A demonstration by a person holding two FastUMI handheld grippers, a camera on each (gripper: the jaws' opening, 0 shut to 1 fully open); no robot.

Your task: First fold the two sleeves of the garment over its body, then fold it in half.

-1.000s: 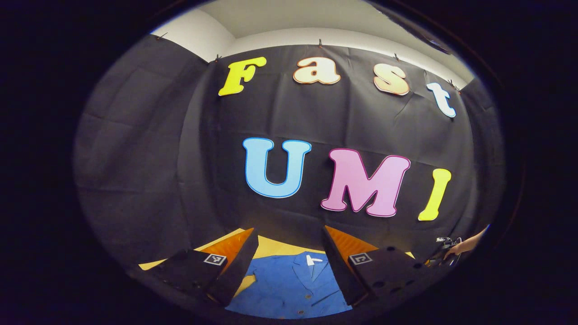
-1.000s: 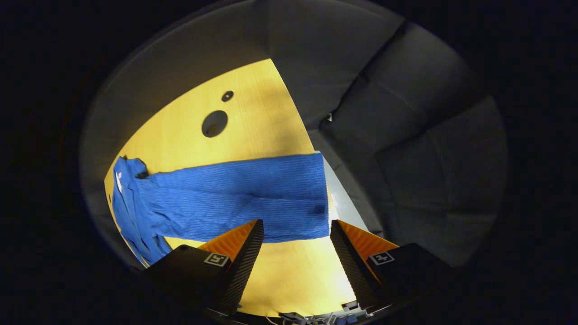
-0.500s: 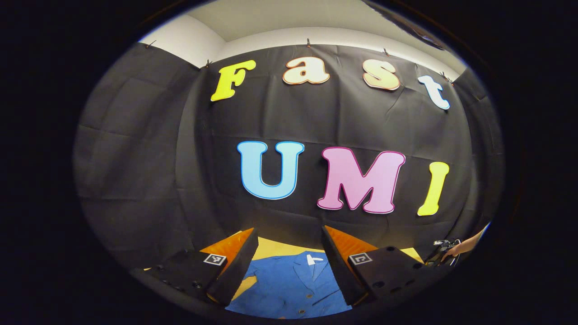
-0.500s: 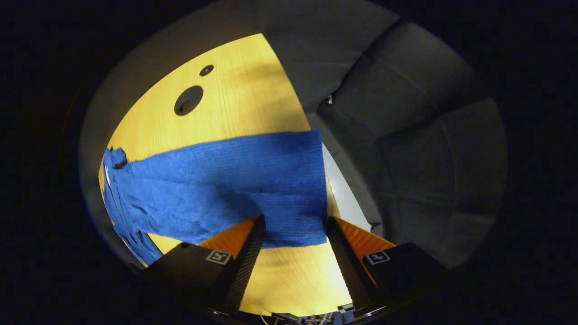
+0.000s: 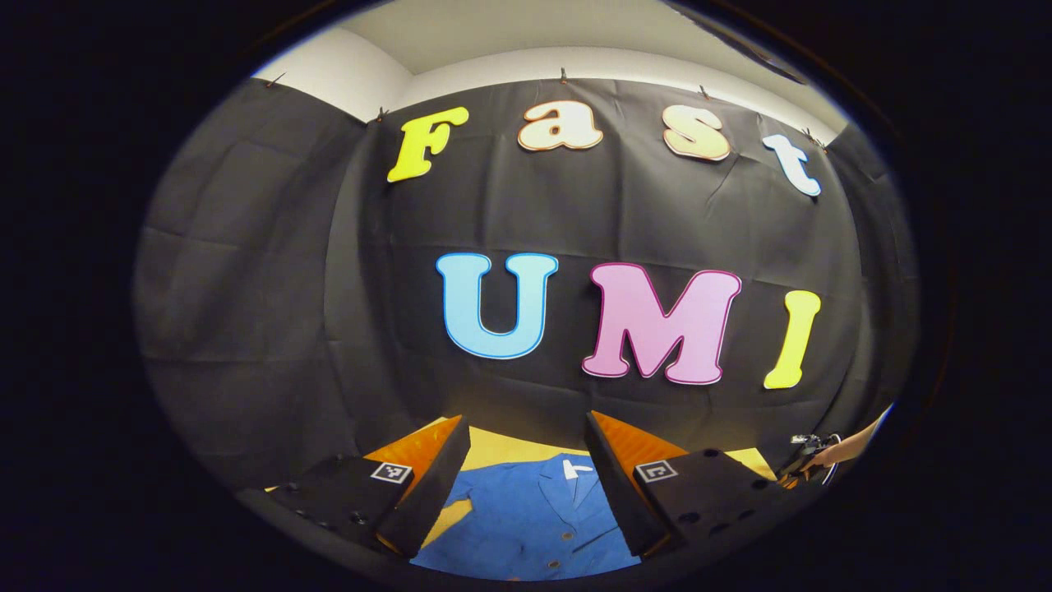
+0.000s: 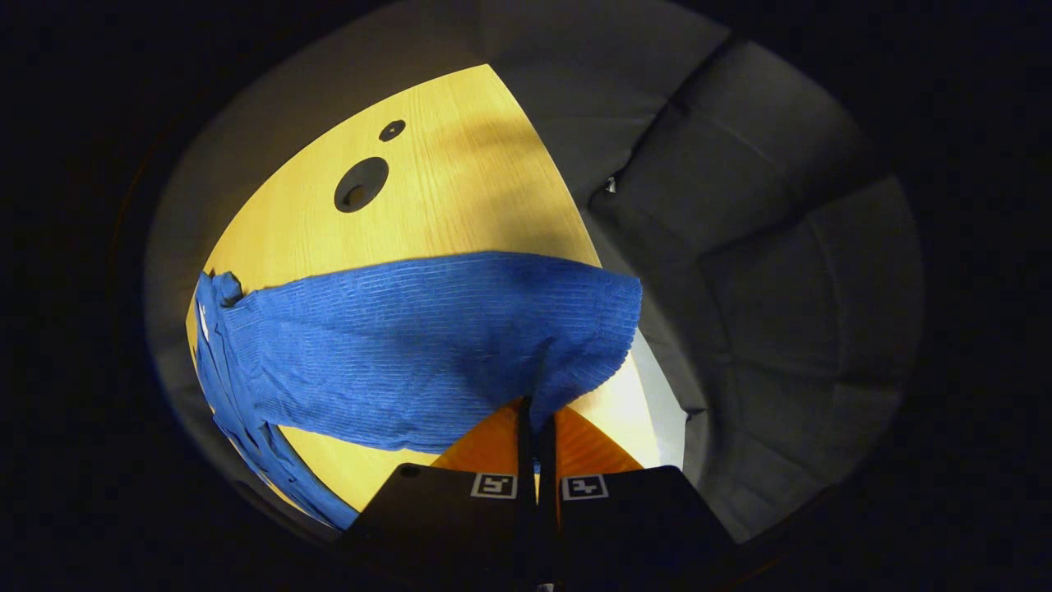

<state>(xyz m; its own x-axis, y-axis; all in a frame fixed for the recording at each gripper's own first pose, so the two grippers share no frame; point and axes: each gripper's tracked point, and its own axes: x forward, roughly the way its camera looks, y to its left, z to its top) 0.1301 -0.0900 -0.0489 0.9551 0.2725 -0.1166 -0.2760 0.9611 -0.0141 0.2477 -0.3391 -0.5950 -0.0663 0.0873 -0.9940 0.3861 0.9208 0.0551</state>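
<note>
A blue button-front garment [image 5: 534, 514] lies flat on the yellow table [image 5: 493, 448], its collar pointing away in the left gripper view. My left gripper [image 5: 526, 448] hovers open above its chest, nothing between the fingers. In the right gripper view one blue sleeve [image 6: 411, 345] stretches across the table [image 6: 460, 189] toward the garment's body at the left. My right gripper [image 6: 536, 423] is shut on the near edge of that sleeve close to the cuff, and the cloth puckers up at the pinch.
Two round holes [image 6: 361, 184] are cut in the tabletop beyond the sleeve. The table's right edge runs just past the cuff, with black cloth wall behind. A hand [image 5: 830, 454] holding the other gripper shows at the far right of the left gripper view.
My right gripper came down onto the sleeve and went from wide open to shut on its edge, lifting the cloth near the cuff. The left gripper barely moved.
</note>
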